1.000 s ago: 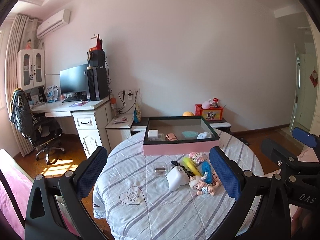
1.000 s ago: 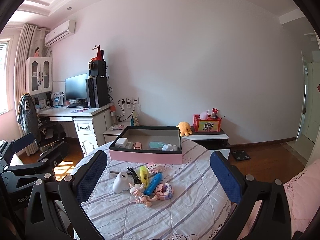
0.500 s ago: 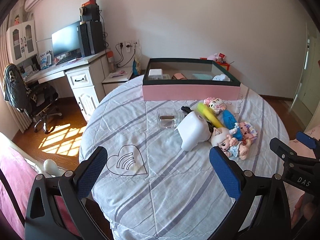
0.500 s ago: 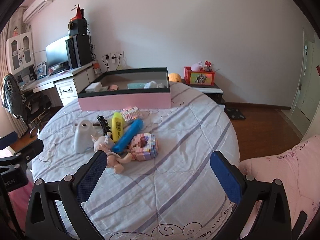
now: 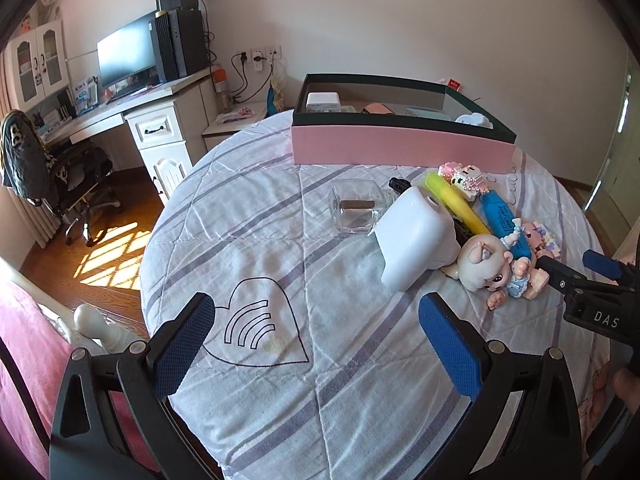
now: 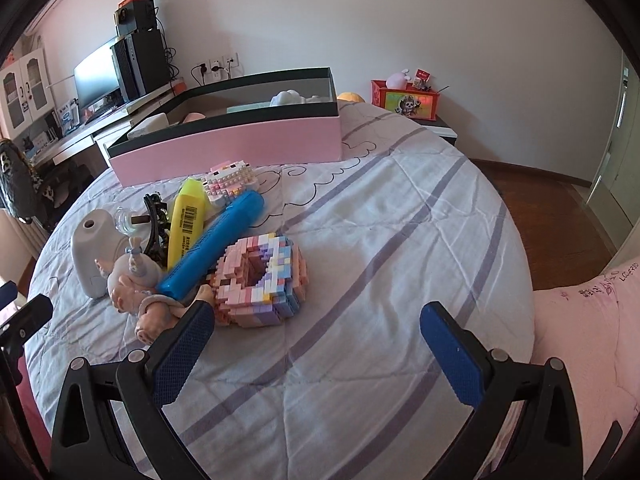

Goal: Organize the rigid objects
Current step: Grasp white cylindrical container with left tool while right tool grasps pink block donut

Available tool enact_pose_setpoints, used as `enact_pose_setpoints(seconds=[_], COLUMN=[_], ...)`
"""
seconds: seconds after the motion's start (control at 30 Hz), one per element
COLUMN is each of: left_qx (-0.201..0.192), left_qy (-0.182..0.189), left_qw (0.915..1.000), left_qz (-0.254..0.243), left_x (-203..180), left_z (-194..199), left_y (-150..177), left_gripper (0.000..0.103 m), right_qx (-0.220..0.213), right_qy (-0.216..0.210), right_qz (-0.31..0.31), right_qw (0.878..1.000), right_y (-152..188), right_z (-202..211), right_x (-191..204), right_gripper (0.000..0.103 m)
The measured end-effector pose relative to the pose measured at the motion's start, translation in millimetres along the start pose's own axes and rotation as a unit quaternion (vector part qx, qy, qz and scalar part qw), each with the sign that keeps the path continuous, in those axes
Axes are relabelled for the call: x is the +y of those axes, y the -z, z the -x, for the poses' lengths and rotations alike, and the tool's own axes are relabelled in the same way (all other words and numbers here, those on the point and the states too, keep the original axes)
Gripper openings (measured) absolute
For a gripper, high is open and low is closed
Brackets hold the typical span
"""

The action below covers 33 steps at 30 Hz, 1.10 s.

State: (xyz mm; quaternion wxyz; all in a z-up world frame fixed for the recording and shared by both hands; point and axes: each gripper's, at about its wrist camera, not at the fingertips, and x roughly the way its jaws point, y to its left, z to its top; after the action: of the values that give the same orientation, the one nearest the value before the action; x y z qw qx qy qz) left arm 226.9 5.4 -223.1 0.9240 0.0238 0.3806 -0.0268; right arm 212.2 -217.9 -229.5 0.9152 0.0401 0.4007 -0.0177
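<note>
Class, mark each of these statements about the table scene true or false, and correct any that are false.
1. Both grippers, left and right, are open and hold nothing. True.
2. The pink box has its lid on. False: it is open, with items inside.
3. The blue highlighter lies next to the yellow highlighter. True.
4. The pastel brick ring is inside the box. False: it lies on the tablecloth.
5. The white plastic device lies on the table. True.
</note>
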Motion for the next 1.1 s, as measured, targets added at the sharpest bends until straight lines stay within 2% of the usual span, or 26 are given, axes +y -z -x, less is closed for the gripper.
enact_pose_setpoints(seconds=[0.23, 0.33, 0.43, 0.47, 0.67, 0.93, 1.03, 1.07, 1.1], left_qx=[0.009, 0.014, 0.017, 0.018, 0.023, 0.039, 0.047, 0.049, 0.055], left_qy=[0.014, 0.014, 0.019, 0.019, 0.022, 0.024, 0.028, 0.035, 0.047], left_qw=[0.9998, 0.9997, 0.9995, 0.9995, 0.9993, 0.9986, 0.9985, 0.9981, 0.9974], left_qz=[-0.009, -0.014, -0.018, -0.019, -0.021, -0.025, -0.011, -0.005, -0.006], left_x=[-5.8, -11.9, -17.5, -19.6, -30.0, -39.8, -39.4, -38.5, -39.3], left_z=[-13.0, -18.5, -23.7, -25.5, -39.9, -63.8, -74.2, -77.4, -79.8], left_y=[-2.2, -4.4, -7.4, -8.8, -23.2, -43.3, -47.3, -47.8, -48.0], left_gripper=[0.103, 0.103, 0.103, 0.103, 0.103, 0.103, 0.102, 0.1, 0.085], right_qx=[0.028, 0.031, 0.02, 0.016, 0.006, 0.001, 0.002, 0.002, 0.001], right_qy=[-0.03, -0.043, -0.062, -0.064, -0.077, -0.082, -0.079, -0.08, -0.08], right_qz=[0.015, 0.043, 0.053, 0.051, 0.035, 0.034, 0.037, 0.037, 0.036], right_qw=[0.999, 0.998, 0.996, 0.997, 0.996, 0.996, 0.996, 0.996, 0.996], right_y=[-14.4, -18.4, -17.9, -17.1, -13.5, -17.2, -17.0, -17.0, -16.7], right_z=[-22.5, -25.0, -20.9, -19.3, -15.6, -20.1, -19.9, -20.0, -19.9], right_x=[3.4, 9.5, 8.5, 4.9, -12.4, -12.8, -11.4, -11.4, -11.4], right_gripper=[0.102, 0.088, 0.053, 0.048, 0.048, 0.048, 0.048, 0.048, 0.048])
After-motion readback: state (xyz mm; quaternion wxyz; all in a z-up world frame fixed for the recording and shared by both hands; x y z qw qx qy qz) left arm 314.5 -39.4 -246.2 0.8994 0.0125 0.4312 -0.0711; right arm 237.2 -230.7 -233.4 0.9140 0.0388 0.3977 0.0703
